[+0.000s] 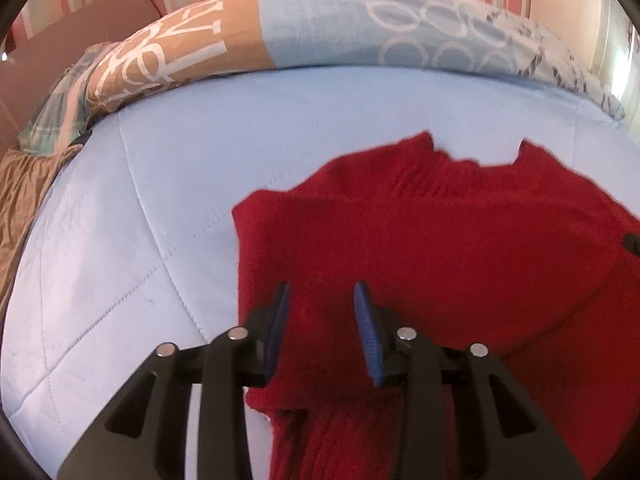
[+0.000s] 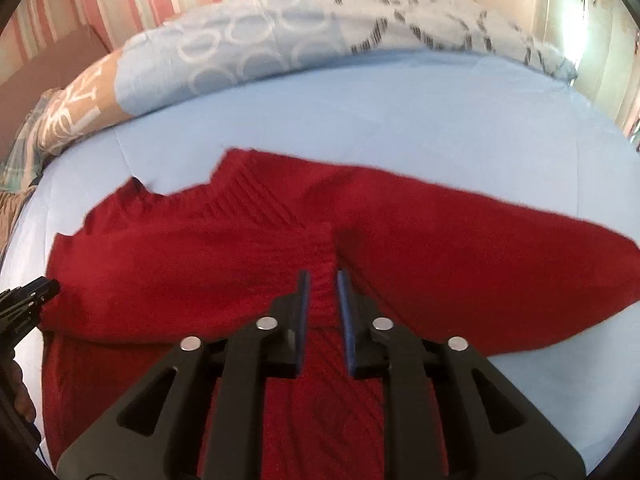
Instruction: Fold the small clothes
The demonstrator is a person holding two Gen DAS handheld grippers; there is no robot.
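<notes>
Both my grippers hang over the red sweater (image 2: 224,248) on the blue quilt (image 1: 140,200): right gripper (image 2: 322,278) pinching a ridge of knit, left gripper (image 1: 320,292) with jaws apart, empty. I judge folding barely begun; one sleeve lies across the body, the other spreads beyond it.

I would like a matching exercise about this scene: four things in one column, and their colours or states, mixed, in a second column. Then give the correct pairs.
Things:
1. knitted sweater
2. quilted bed cover
3. left gripper
4. right gripper

Colours or states:
A. light blue, lying under the garment
B. jaws wide apart above the fabric, holding nothing
C. dark red, spread out on the bed
D. jaws narrow, with a ridge of knit between the blue pads

Pairs: 1-C, 2-A, 3-B, 4-D
</notes>
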